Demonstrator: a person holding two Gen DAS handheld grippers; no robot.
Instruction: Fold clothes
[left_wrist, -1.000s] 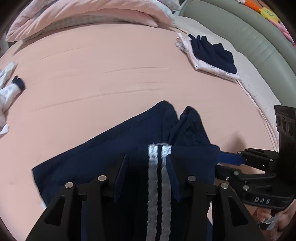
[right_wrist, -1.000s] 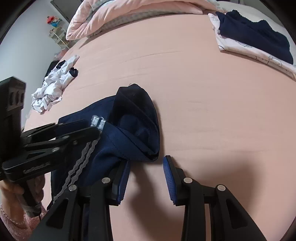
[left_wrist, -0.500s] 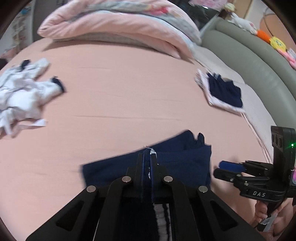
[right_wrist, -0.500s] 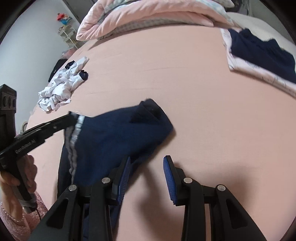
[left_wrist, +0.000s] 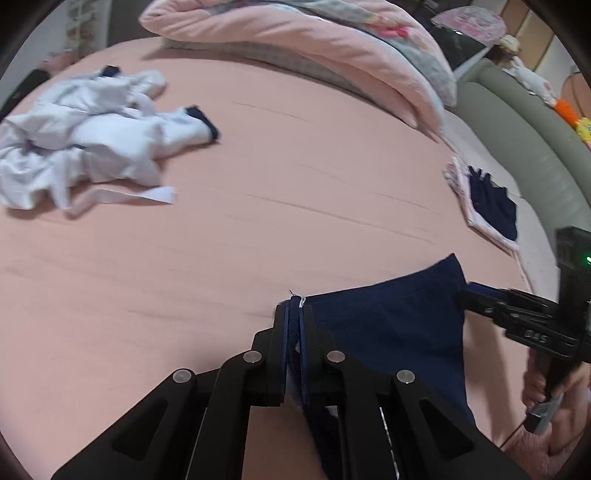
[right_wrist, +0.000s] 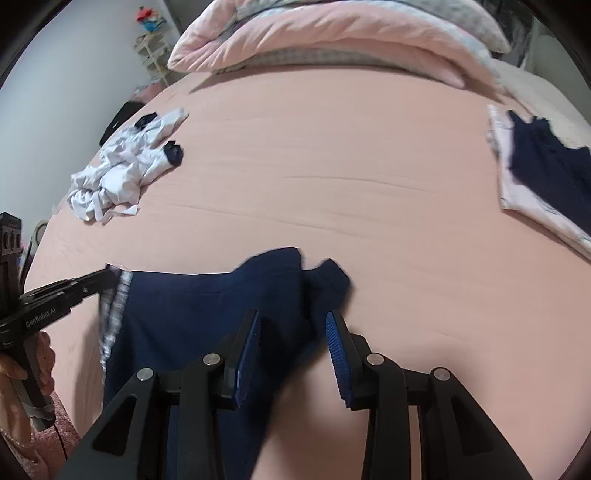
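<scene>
Pinching the striped edge of the navy pants (left_wrist: 391, 328), the left gripper (left_wrist: 294, 314) is clamped tight on the cloth. Right gripper (right_wrist: 291, 332) hangs wide apart over the other end, pants spread on the pink bed (right_wrist: 332, 166).

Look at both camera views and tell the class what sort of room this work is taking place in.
Most likely a bedroom: the work surface is a bed with a pink sheet, a folded pink duvet lies at its far end, and a padded grey-green headboard runs along one side.
</scene>
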